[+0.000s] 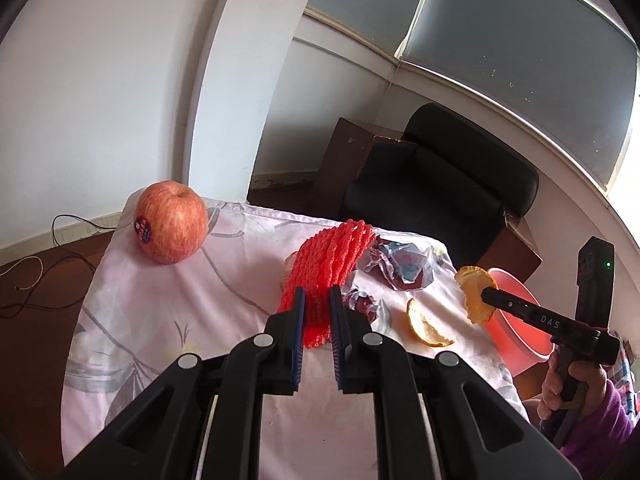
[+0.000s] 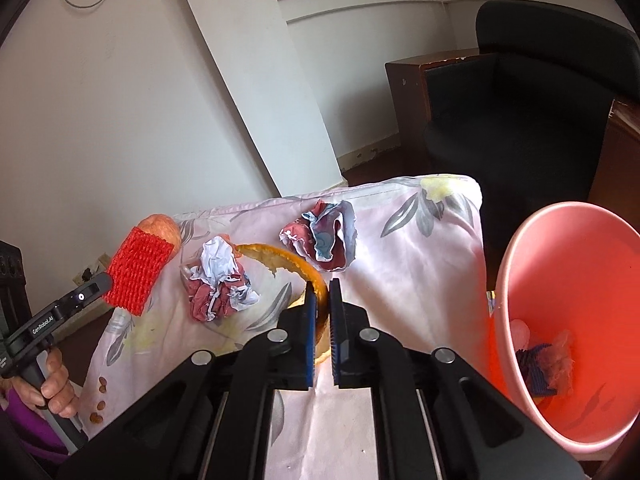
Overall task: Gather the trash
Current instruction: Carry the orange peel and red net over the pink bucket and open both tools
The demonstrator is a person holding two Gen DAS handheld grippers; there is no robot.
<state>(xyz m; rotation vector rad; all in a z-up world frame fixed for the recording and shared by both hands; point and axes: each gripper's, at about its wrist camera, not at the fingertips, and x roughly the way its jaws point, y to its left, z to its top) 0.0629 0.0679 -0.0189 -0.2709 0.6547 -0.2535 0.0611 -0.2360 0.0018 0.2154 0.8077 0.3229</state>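
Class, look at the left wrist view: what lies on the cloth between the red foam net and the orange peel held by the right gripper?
In the left wrist view, between the red foam net and the held orange peel lie two crumpled wrappers and another peel piece.

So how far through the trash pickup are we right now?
Partway. The pink bin already holds a few scraps. In hand: the left gripper is shut on the red foam net, and the right gripper is shut on an orange peel. Left on the cloth: two crumpled wrappers and another peel. The apple isn't trash.
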